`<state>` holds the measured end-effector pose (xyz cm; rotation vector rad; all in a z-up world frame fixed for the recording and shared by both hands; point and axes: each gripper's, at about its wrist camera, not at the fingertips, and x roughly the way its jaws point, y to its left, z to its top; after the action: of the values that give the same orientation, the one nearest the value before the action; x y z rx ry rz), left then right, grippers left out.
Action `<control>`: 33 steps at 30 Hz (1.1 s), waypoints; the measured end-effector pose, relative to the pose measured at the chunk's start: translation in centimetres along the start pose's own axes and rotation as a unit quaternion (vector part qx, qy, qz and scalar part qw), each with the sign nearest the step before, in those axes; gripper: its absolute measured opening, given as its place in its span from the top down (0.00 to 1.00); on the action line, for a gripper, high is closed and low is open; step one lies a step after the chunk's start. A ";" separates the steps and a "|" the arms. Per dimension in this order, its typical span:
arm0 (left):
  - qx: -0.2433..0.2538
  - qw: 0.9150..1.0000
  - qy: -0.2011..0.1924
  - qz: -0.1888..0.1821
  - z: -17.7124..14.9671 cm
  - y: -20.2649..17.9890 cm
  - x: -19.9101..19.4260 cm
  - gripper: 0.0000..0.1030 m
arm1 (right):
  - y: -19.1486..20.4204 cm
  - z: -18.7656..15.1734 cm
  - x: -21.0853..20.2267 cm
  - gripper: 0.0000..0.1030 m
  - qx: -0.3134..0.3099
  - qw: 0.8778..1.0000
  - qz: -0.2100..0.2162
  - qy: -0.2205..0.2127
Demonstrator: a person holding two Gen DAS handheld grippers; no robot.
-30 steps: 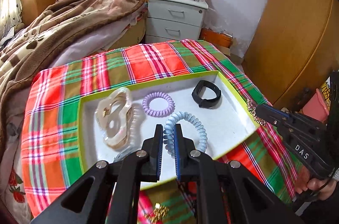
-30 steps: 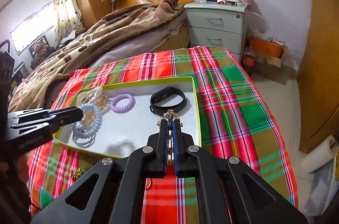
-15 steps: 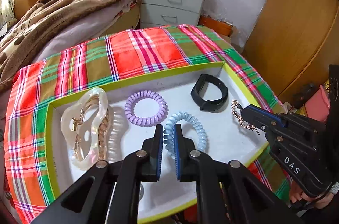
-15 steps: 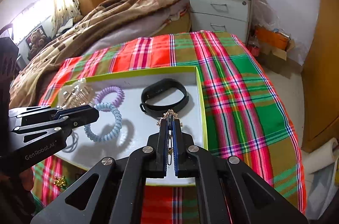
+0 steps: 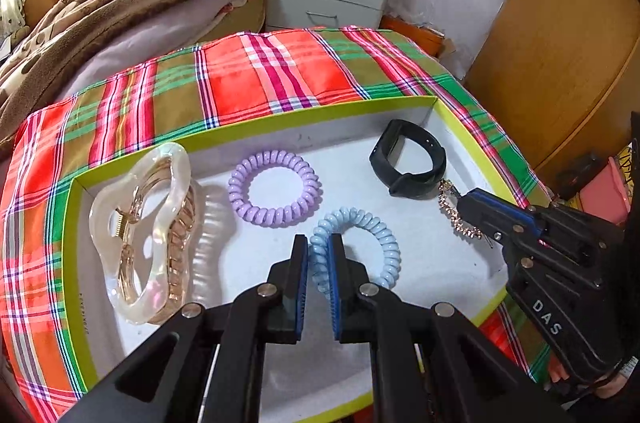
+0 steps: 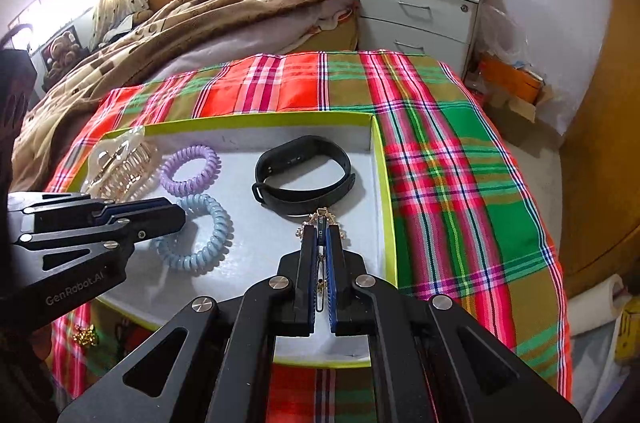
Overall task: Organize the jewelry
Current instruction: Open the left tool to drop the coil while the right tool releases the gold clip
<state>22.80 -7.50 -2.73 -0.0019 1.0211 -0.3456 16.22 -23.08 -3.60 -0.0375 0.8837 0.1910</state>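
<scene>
Our right claw (image 6: 322, 231) grips the gold chain bracelet (image 5: 456, 213) just beside the black rubber wristband (image 6: 304, 175). Our left claw (image 5: 318, 251) clamps the pale-blue spiral hair tie (image 5: 360, 243), left of that wristband.

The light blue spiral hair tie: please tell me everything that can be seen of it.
The light blue spiral hair tie is a glossy coil, plastic by its look, that forms a closed ring. It lies roughly flat in the white tray, just in front of the purple spiral tie. The left gripper is shut on its near-left part, so that stretch sits between the blue pads. The rest is free, and it does not touch the black band.
</scene>
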 end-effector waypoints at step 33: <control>-0.009 1.000 -0.025 0.006 -0.8 0.2 -3.5 0.59 | 0.4 -0.4 -2.7 0.87 0.026 0.999 0.013 -0.031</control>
<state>20.55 -6.22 -0.28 -0.0201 0.9743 -0.3245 14.21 -23.14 -1.72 0.0272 0.8268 0.1924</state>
